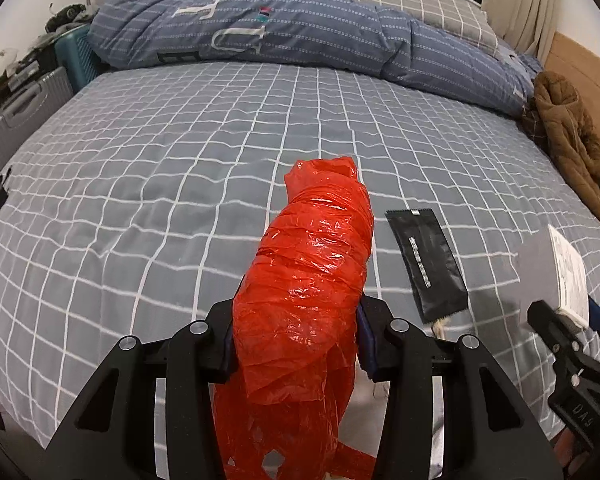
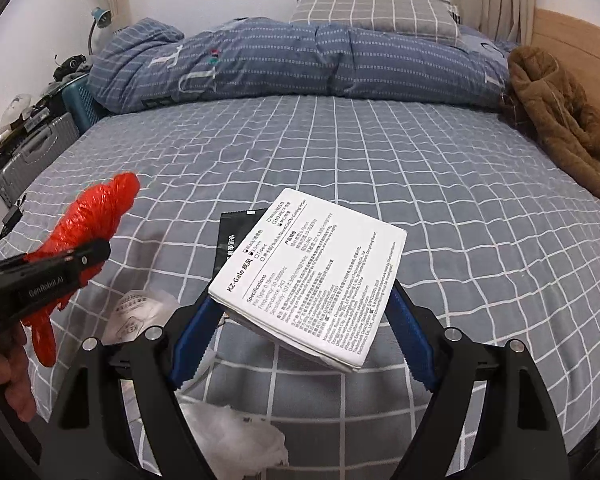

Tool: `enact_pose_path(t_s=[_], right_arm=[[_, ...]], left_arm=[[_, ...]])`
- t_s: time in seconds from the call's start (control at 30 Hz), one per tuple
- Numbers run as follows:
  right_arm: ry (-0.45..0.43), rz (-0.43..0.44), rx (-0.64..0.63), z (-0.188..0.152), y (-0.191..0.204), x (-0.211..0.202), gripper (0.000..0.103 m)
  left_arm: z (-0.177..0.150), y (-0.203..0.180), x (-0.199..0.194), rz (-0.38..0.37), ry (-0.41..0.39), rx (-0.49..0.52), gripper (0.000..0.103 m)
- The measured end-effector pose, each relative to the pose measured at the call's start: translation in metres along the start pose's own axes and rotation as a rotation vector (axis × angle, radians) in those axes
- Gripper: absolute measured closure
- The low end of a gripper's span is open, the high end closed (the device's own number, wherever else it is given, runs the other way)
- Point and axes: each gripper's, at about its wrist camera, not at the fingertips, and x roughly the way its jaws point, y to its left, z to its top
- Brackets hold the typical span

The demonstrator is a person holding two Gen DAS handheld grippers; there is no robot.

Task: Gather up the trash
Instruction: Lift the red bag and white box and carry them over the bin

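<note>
1. The left gripper (image 1: pixel 296 344) is clamped on a bunched red plastic bag (image 1: pixel 308 280); the bag fills the gap between the jaws and hides their inner faces, and its lower end runs out of frame at 6 o'clock in the left wrist view
2. The right gripper (image 2: pixel 304 328) grips a white box (image 2: pixel 312 276) by its two side edges, lifted clear of the bed (image 2: pixel 380 152) and tilted; the box's underside and near corner cannot be seen
3. In the left wrist view the right gripper sits at 4 o'clock, cut off by the frame edge, with only the box's thin edge showing
4. A black sachet (image 1: pixel 426 264) lies flat on the bed at 3 o'clock of the red plastic bag; in the right wrist view the box covers most of it
5. A clear printed wrapper (image 2: pixel 136 312) and crumpled white tissue (image 2: pixel 240 444) lie on the bed near the right gripper's left finger, partly hidden by it; the wrapper's print is too small to read
6. Readable on the box: "KZ-Gale", "Specifications", "Pin Type: 0.78mm"; the smaller lines are too fine to read
7. The left gripper's body reads "GenRobot.AI"; the right gripper's finger shows "DAS"
8. A hand (image 2: pixel 8 376) holds the left gripper at 8 o'clock, cropped by the frame
</note>
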Motion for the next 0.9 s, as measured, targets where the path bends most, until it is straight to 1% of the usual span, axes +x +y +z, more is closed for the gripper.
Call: enact_pose_path(t_s=[0.67,0.9], right_arm=[[-0.037,0.02,-0.007,-0.022,0.005,-0.053,0.026],[-0.039,0.03,-0.011,-0.03,0.008,-0.068,0.026]], left_arm=[[-0.048,-0.004,-0.048,-0.021,-0.012,-0.008,0.059],[-0.065,-0.008,-0.065,-0.022,-0.019,0.006,0.059]])
